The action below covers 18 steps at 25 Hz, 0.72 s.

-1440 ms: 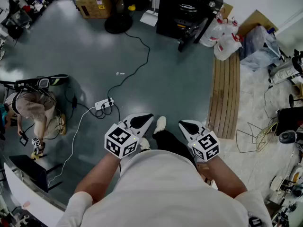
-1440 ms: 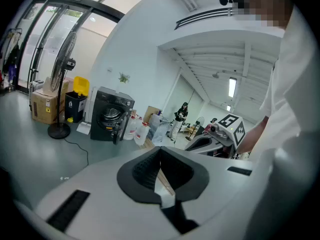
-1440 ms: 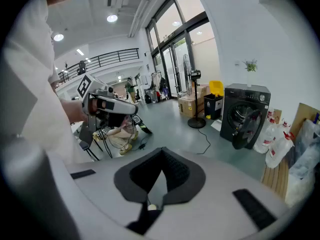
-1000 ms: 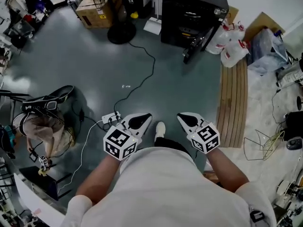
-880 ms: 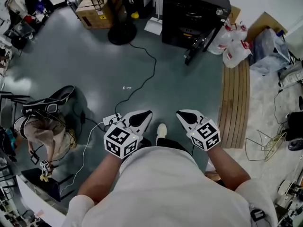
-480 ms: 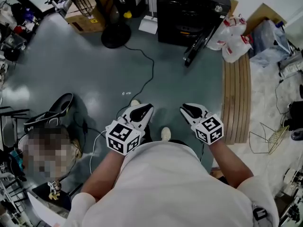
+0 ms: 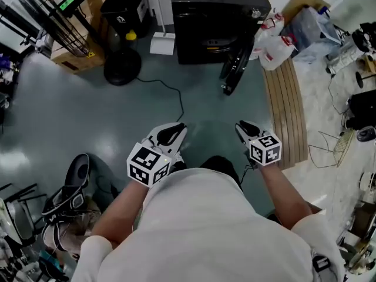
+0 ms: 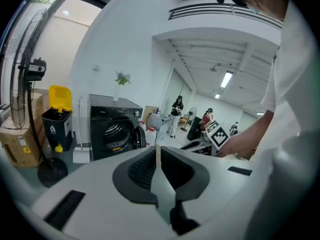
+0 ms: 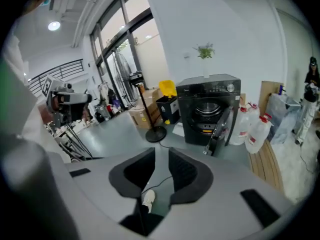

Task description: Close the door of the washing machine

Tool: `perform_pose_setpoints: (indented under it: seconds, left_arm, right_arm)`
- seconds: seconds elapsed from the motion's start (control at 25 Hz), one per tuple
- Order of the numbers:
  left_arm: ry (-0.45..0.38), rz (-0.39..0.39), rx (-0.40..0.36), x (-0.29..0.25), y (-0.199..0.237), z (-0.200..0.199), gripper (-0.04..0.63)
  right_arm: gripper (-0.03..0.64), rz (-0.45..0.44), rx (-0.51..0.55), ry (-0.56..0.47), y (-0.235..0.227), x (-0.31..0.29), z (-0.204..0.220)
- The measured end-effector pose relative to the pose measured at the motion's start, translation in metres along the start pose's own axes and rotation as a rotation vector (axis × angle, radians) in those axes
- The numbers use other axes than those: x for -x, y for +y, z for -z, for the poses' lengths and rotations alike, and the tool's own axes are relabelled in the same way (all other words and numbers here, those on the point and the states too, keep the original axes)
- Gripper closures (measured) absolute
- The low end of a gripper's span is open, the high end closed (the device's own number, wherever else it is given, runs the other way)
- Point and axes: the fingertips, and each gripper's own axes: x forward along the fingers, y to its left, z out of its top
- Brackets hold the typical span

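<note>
The black washing machine (image 7: 217, 16) stands against the far wall, also seen in the left gripper view (image 8: 112, 129) and the right gripper view (image 9: 207, 109). Its round door (image 7: 235, 69) hangs open, swung out to the right (image 9: 220, 129). My left gripper (image 7: 177, 129) is held over the floor well short of the machine, its jaws together (image 8: 157, 151). My right gripper (image 7: 244, 126) is level with it, aimed toward the door. Its jaws have just been opening, and only floor and a shoe show through the gap (image 9: 161, 159).
A fan's round base (image 7: 120, 69) stands left of the machine, with a black cable (image 7: 176, 98) running across the grey floor. White jugs (image 7: 273, 40) and a wooden slat board (image 7: 286, 116) lie to the right. A yellow-lidded bin (image 7: 126, 4) stands at the back left.
The person has walked toward the washing machine, which now sits nearer and more central. Both grippers came forward with the body. The seated person at lower left has dropped out of view.
</note>
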Motion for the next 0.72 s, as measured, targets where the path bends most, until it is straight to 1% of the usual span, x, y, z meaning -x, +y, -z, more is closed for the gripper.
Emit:
perform_pose_setpoints:
  seconds: [0.12,0.2,0.28,0.4,0.6,0.72]
  left_arm:
    - [0.016,0.037,-0.018,-0.003,0.033,-0.011,0.575]
    - [0.017,0.05,-0.002,-0.007,0.049,-0.015,0.575]
    - [0.014,0.059,0.026,-0.015,0.063,-0.021,0.575]
    - [0.022,0.071,0.052,-0.033,0.084,-0.032,0.577]
    - [0.047,0.067,0.015,-0.072,0.127,-0.062,0.577]
    - [0.079,0.066,0.008,-0.102,0.152,-0.081,0.577]
  right_arm:
    - [0.513,0.062,-0.096,0.018,-0.02,-0.028,0.003]
    - [0.509,0.091,-0.143,0.048,-0.035,-0.042,0.009]
    - [0.509,0.121,-0.166,0.065,-0.056,-0.054,0.01]
    - [0.508,0.168,-0.19,0.057,-0.099,-0.072,-0.003]
    - [0.504,0.212,-0.236,0.035,-0.179,-0.114,-0.033]
    - [0.485,0.226,-0.262,0.042,-0.225,-0.142,-0.049]
